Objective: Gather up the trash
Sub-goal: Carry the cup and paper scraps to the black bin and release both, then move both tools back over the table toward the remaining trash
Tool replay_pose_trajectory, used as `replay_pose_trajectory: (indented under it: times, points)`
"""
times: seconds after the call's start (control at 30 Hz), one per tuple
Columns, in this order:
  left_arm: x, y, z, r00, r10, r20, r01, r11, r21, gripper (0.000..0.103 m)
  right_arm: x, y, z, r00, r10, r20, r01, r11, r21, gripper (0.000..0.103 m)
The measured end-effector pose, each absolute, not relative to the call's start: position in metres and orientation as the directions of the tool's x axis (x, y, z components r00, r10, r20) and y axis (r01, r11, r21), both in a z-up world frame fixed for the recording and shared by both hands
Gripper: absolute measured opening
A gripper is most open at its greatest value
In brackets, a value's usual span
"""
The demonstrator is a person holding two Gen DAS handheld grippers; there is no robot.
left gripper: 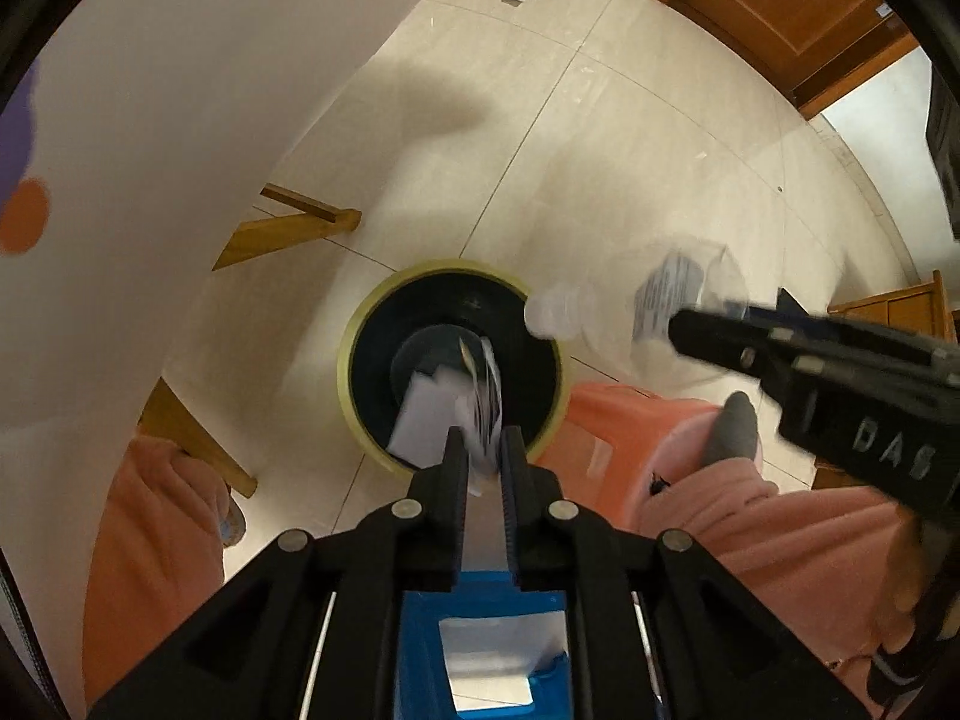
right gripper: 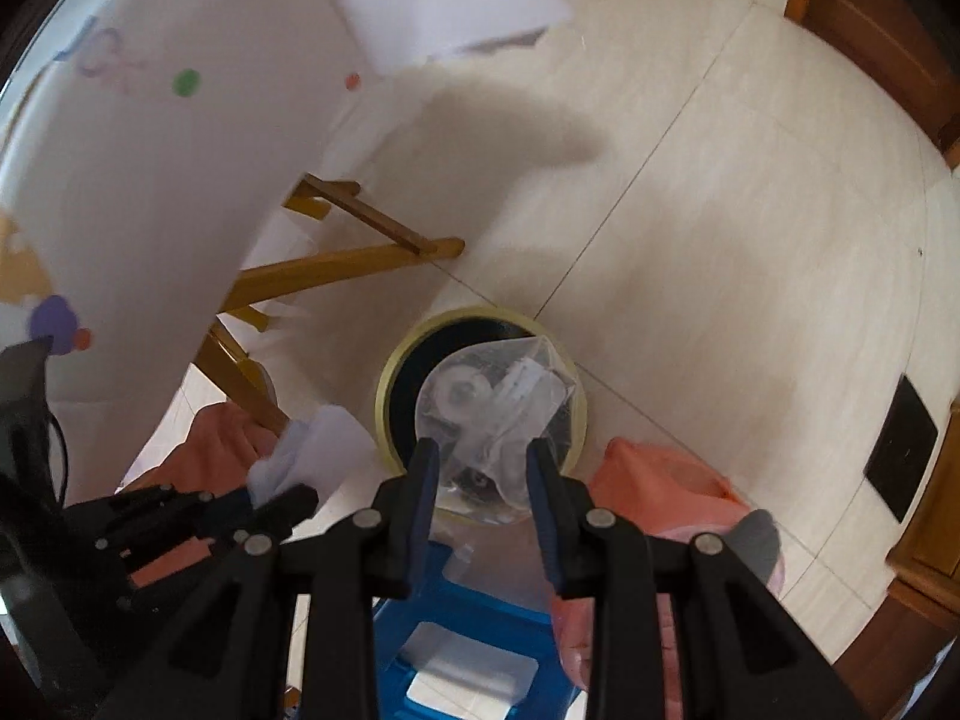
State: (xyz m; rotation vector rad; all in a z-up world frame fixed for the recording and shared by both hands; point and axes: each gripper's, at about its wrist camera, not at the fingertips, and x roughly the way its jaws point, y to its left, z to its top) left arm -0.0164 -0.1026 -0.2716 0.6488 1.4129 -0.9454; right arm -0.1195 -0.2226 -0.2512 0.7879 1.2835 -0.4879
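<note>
A round bin (left gripper: 360, 324) with a black inside and a yellow-green rim stands on the tiled floor, straight below both grippers. My left gripper (left gripper: 483, 438) is shut on a crumpled white paper wrapper (left gripper: 480, 402) that hangs over the bin's mouth. In the right wrist view the same gripper (right gripper: 300, 498) and its paper (right gripper: 318, 450) show at the lower left. My right gripper (right gripper: 482, 450) is shut on a crushed clear plastic bottle (right gripper: 480, 402) above the bin (right gripper: 396, 360). From the left wrist view this bottle (left gripper: 678, 294) and the right gripper (left gripper: 690, 327) sit at the right.
A white table with coloured dots (left gripper: 180, 120) overhangs the left side, with wooden legs (right gripper: 336, 264) beneath it. The person's pink-orange trousers (left gripper: 750, 528) and a grey slipper (left gripper: 732, 426) flank the bin. A wooden door (left gripper: 780, 0) stands at the far right.
</note>
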Motion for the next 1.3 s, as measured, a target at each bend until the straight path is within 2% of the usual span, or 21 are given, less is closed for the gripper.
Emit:
replay_pose_trajectory:
  times: [0.13, 0.23, 0.3, 0.4, 0.5, 1.0, 1.3]
  points:
    - [-0.006, -0.122, -0.282, -0.07, -0.155, -0.985, 0.854, 0.501, -0.14, 0.016, -0.116, -0.221, -0.266, 0.232, 0.145, -0.962, 0.714, 0.646, 0.27, 0.031]
    - [-0.005, -0.122, -0.287, -0.028, -0.145, -0.989, 0.858, 0.504, -0.098, 0.031, -0.114, -0.227, -0.275, 0.236, 0.188, -0.953, 0.717, 0.628, 0.302, 0.032]
    - [-0.004, -0.122, -0.288, 0.006, -0.131, -0.991, 0.857, 0.511, -0.063, 0.049, -0.115, -0.228, -0.281, 0.243, 0.217, -0.945, 0.724, 0.608, 0.326, 0.032]
    - [-0.002, -0.12, -0.288, 0.035, -0.124, -0.992, 0.854, 0.519, -0.035, 0.067, -0.113, -0.228, -0.286, 0.244, 0.239, -0.94, 0.726, 0.598, 0.34, 0.032]
    - [0.0, -0.117, -0.286, 0.043, -0.123, -0.992, 0.844, 0.535, -0.03, 0.079, -0.11, -0.228, -0.291, 0.239, 0.255, -0.937, 0.726, 0.594, 0.347, 0.032]
    - [-0.03, -0.103, -0.237, 0.051, -0.196, -0.979, 0.854, 0.516, -0.059, 0.081, -0.13, -0.237, -0.259, 0.31, 0.167, -0.936, 0.732, 0.586, 0.347, 0.032]
    - [-0.031, -0.088, -0.171, 0.091, -0.295, -0.951, 0.863, 0.5, -0.072, 0.081, -0.13, -0.225, -0.194, 0.412, 0.062, -0.909, 0.678, 0.646, 0.351, 0.032]
